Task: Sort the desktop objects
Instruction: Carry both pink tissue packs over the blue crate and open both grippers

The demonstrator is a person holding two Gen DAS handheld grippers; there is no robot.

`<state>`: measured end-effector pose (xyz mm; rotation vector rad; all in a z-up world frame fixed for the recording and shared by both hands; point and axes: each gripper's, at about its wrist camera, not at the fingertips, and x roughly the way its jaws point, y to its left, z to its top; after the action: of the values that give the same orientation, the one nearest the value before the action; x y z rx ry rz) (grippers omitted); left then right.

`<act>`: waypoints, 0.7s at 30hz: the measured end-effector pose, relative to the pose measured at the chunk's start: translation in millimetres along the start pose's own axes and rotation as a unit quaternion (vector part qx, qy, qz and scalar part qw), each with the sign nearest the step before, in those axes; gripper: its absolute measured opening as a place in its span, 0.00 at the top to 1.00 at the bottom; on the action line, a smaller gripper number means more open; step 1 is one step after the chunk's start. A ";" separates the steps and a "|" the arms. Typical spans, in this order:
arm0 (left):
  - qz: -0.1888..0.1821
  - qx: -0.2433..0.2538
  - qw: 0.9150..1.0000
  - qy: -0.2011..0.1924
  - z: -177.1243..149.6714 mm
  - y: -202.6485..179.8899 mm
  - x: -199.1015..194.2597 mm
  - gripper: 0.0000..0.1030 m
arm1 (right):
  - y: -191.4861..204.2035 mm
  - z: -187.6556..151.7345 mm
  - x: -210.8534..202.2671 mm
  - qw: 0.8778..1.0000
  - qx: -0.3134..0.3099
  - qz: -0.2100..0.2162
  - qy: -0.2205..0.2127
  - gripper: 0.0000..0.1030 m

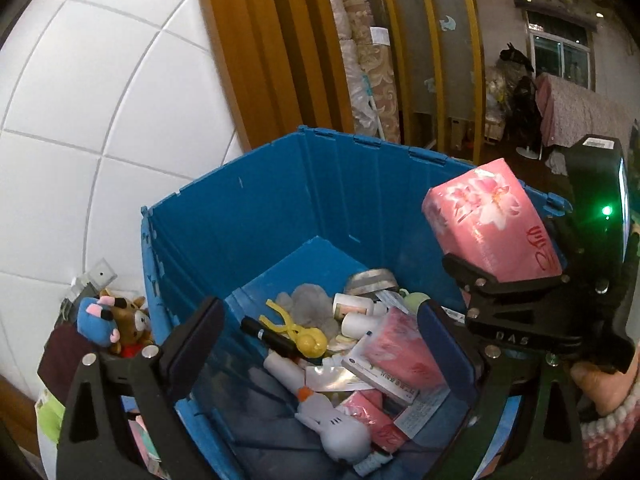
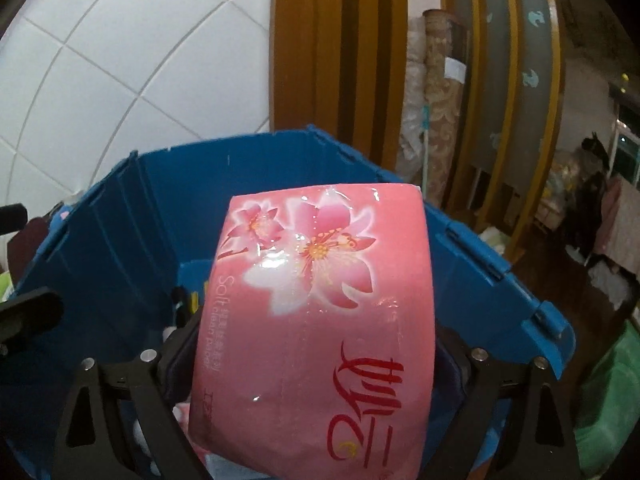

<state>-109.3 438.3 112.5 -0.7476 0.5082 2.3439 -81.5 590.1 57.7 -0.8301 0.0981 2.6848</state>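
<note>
The right gripper [image 2: 316, 364] has its wide-set fingers [image 2: 176, 356] clamped on a pink tissue pack [image 2: 316, 312], one pad on each side of it. The pack's flowered face fills most of the right wrist view. In the left wrist view the same pack [image 1: 494, 220] hangs above the right rim of a blue bin [image 1: 280, 200], with the right gripper [image 1: 516, 276] under it and a hand [image 1: 600, 384] in a knitted cuff at the handle.

The left gripper [image 1: 316, 332] holds nothing; its fingers [image 1: 196, 340] stand wide apart over the near edge of the bin. Between them, on the bin floor, lie more pink tissue packs [image 1: 404, 356], a yellow toy [image 1: 304, 332], a black marker [image 1: 272, 338], a white plush [image 1: 336, 428], a grey plush [image 1: 312, 304], small white bottles [image 1: 352, 312] and a white box [image 1: 380, 380].

Outside the bin, against its left wall, sit a blue plush [image 1: 98, 320] and a brown plush [image 1: 132, 320], touching each other. Behind them is a white tiled wall [image 1: 100, 100].
</note>
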 end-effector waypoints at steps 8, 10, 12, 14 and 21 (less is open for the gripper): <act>-0.002 -0.004 1.000 -0.004 -0.9 1.9 -0.5 0.05 | 3.3 -2.2 -10.0 1.000 0.006 -0.011 -0.024 0.01; -0.003 -0.006 1.000 -0.005 -0.9 2.1 -0.6 0.05 | 4.6 -1.8 -10.9 0.999 0.003 -0.018 -0.030 0.01; -0.004 -0.007 1.000 -0.007 -1.0 2.7 -0.7 0.05 | 5.1 -1.8 -12.2 0.999 0.005 -0.027 -0.039 0.01; -0.006 -0.011 1.000 -0.008 -1.0 4.0 -1.1 0.05 | 5.0 -1.6 -12.8 0.999 0.004 -0.030 -0.045 0.01; -0.006 -0.020 1.000 -0.011 -2.6 6.2 -2.0 0.05 | 5.0 -1.1 -11.7 0.998 0.002 -0.036 -0.051 0.01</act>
<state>-111.1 431.5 112.7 -0.7412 0.4485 2.3550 -73.5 581.9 63.2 -0.6800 0.0492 2.6524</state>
